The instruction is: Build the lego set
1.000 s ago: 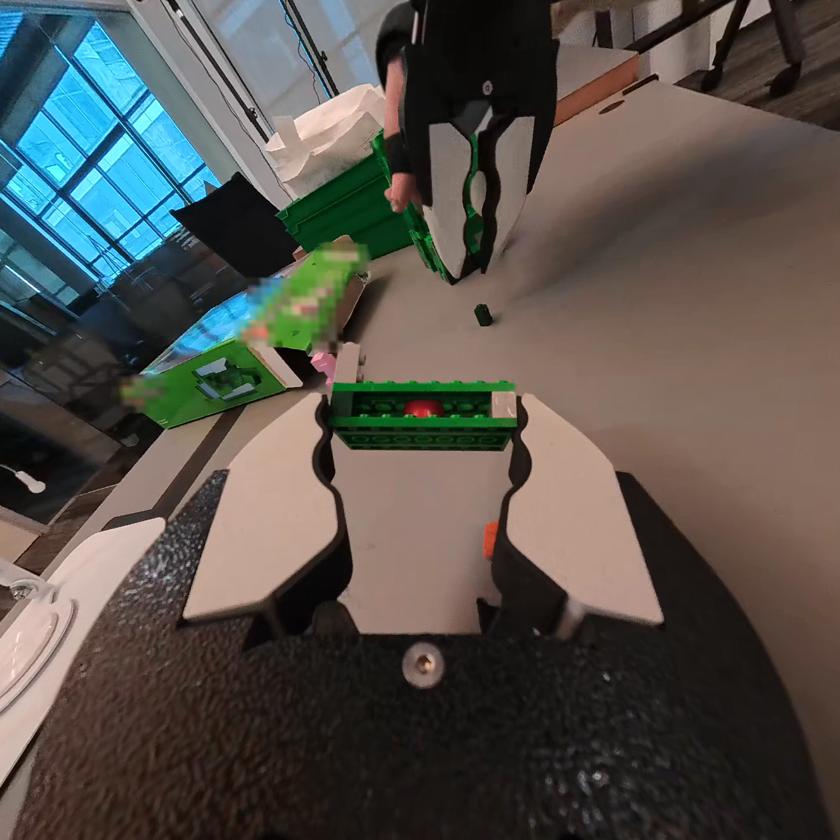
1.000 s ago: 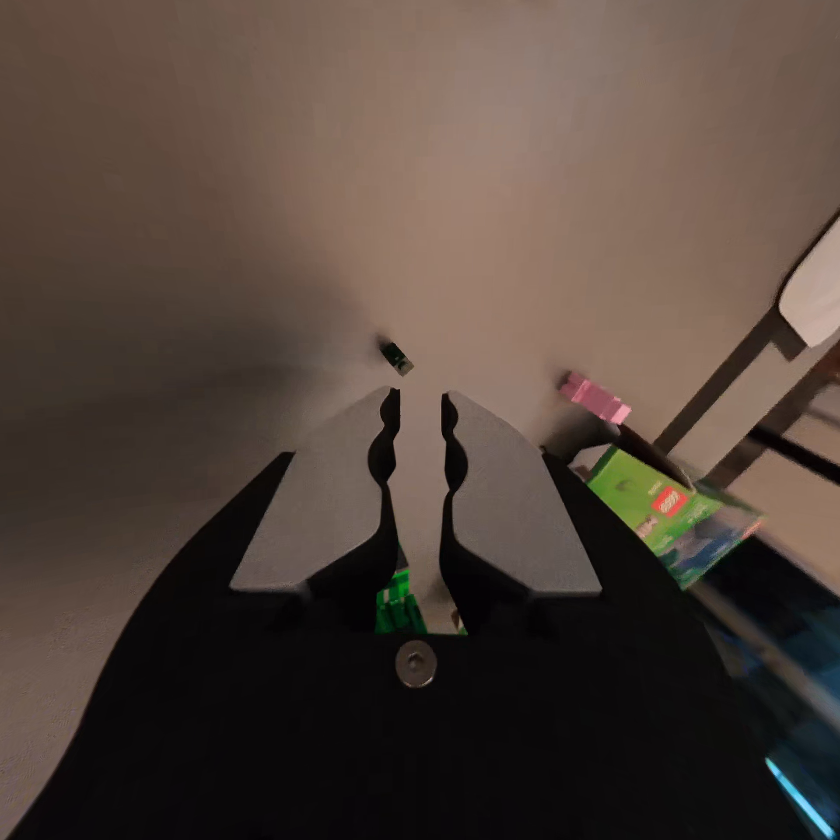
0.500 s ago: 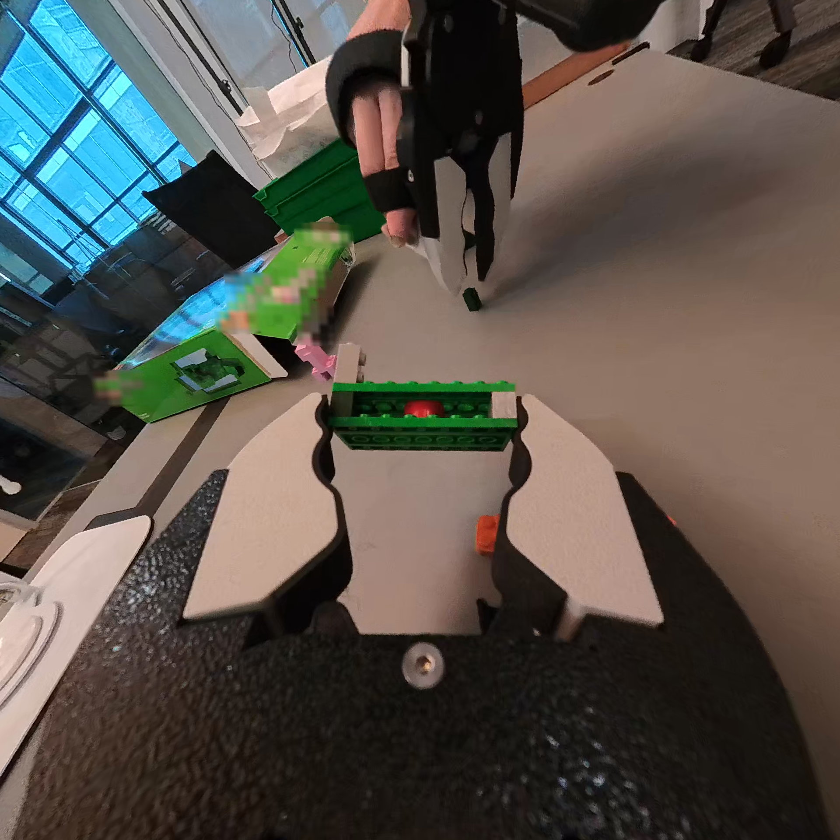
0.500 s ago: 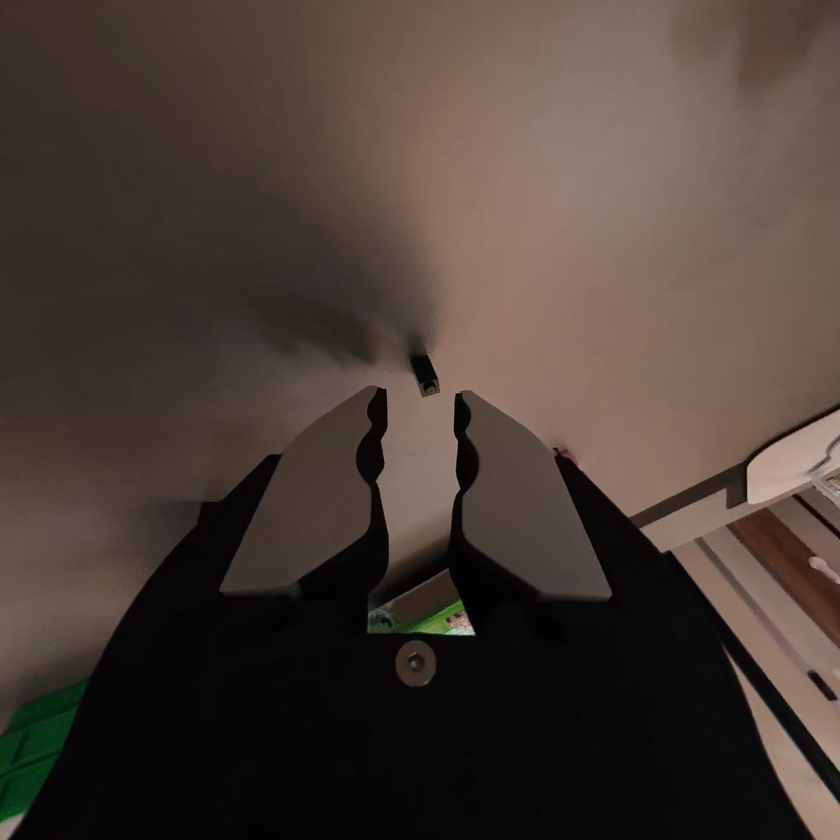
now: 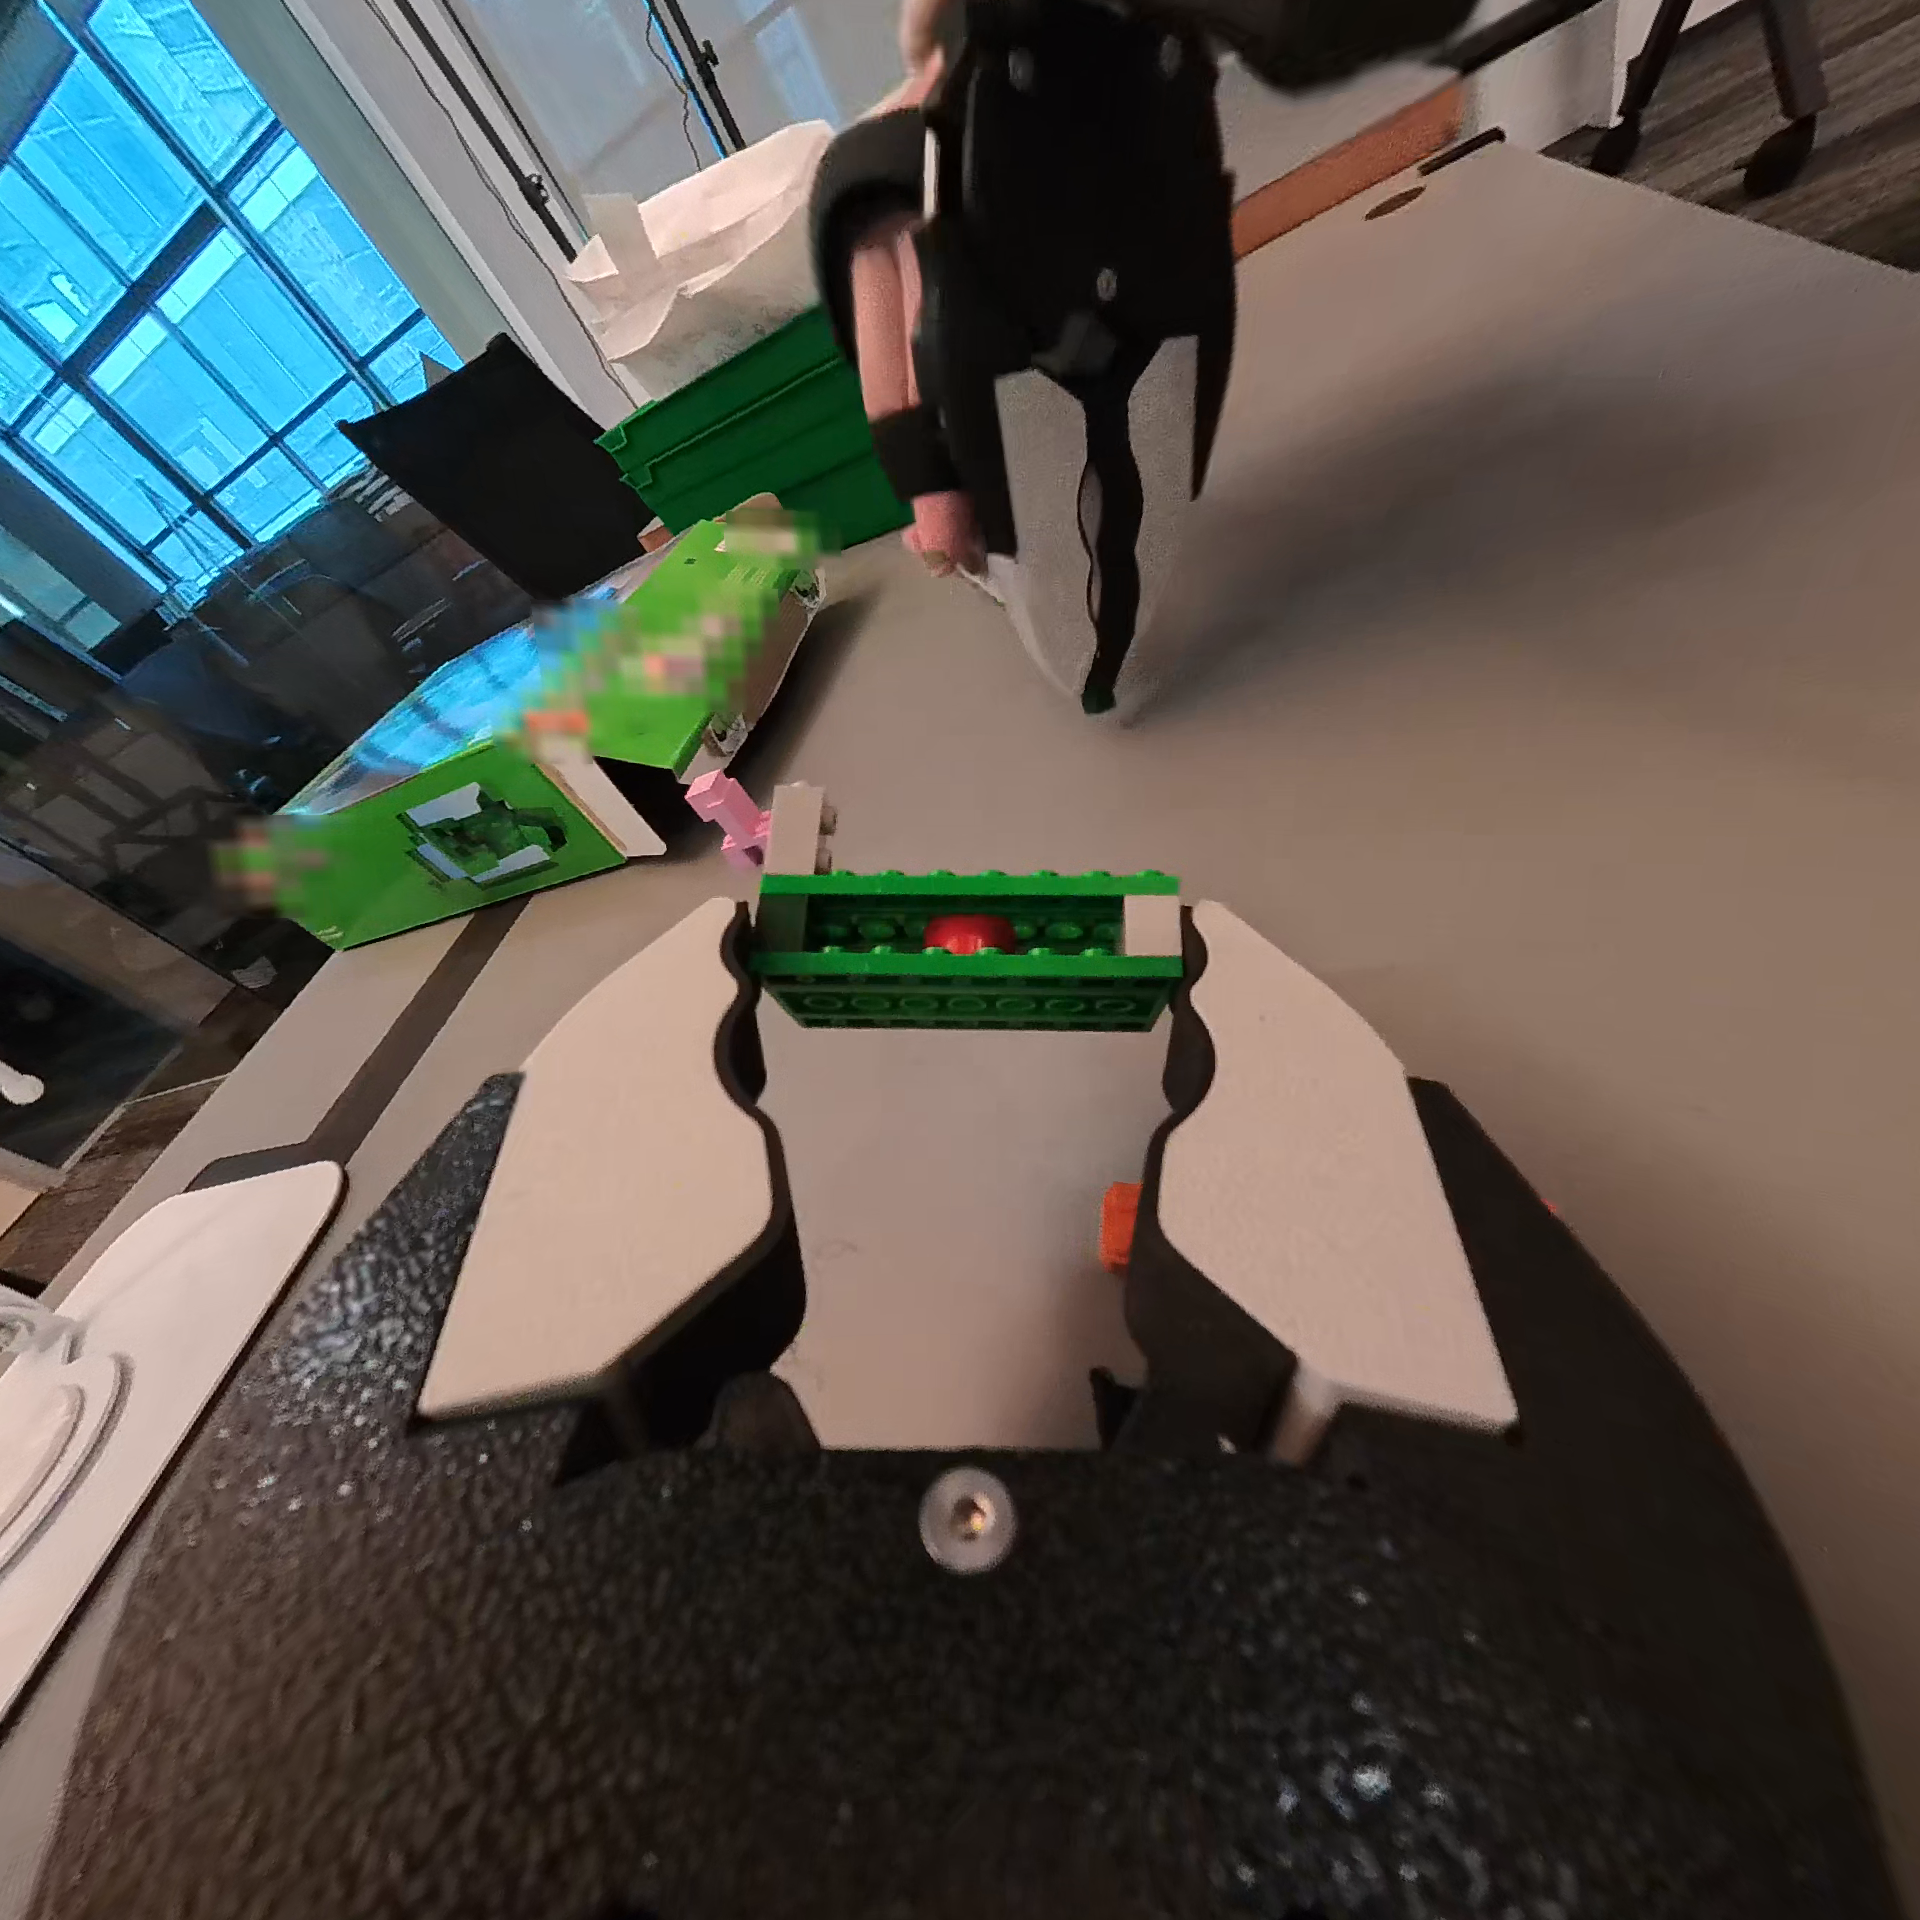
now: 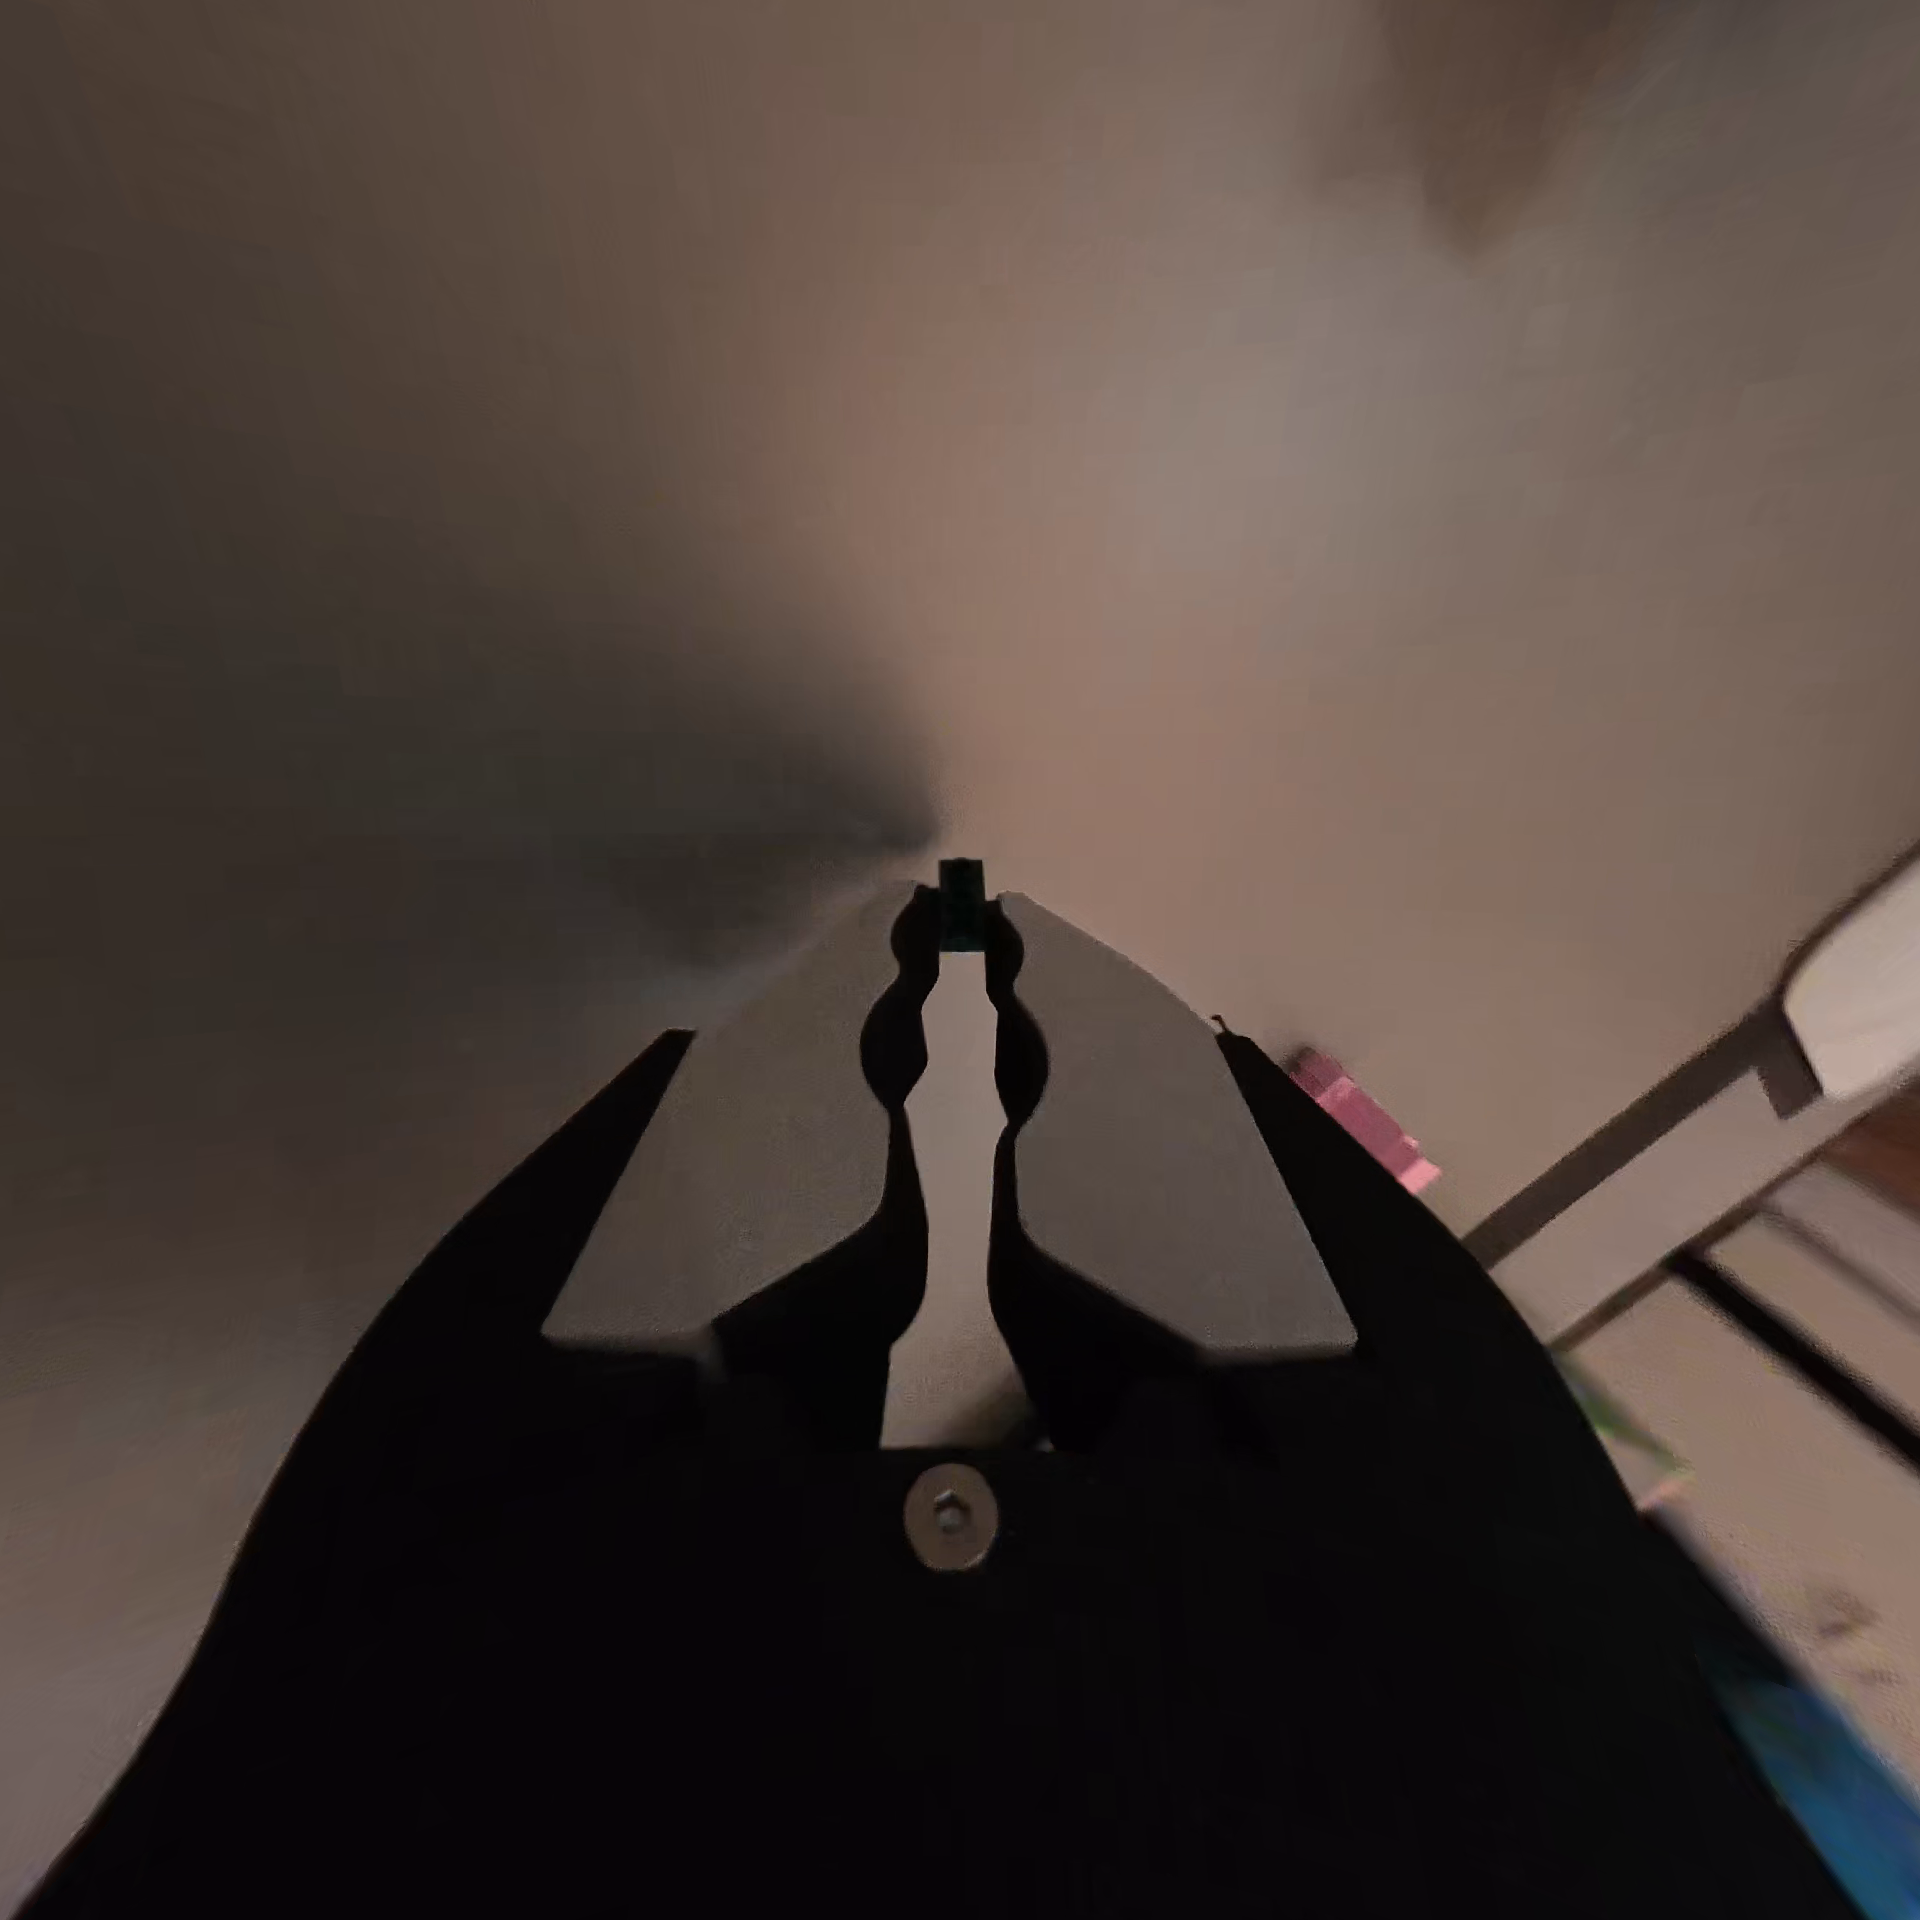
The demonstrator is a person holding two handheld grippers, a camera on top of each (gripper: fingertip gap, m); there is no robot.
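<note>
My left gripper (image 5: 966,940) is shut on a green lego assembly (image 5: 966,971). It is made of stacked green plates with grey bricks at both ends and a red stud (image 5: 968,932) inside, and it is held above the grey table (image 5: 1507,935). My right gripper (image 6: 961,904) is shut on a small dark green lego piece (image 6: 961,902), pinched at the fingertips just over the table. The left wrist view shows that gripper (image 5: 1101,686) farther off, tips down at the table, with the piece (image 5: 1096,700) at its tips.
A green lego box (image 5: 457,842) lies at the left table edge, with a pink piece (image 5: 727,816) beside it, also in the right wrist view (image 6: 1361,1132). Green bins (image 5: 748,457) and white paper (image 5: 717,270) stand at the back. An orange piece (image 5: 1120,1224) lies by my left gripper.
My right gripper came down over the small dark green piece on the table, opened a little, then shut on it. My left gripper stayed still with the assembly.
</note>
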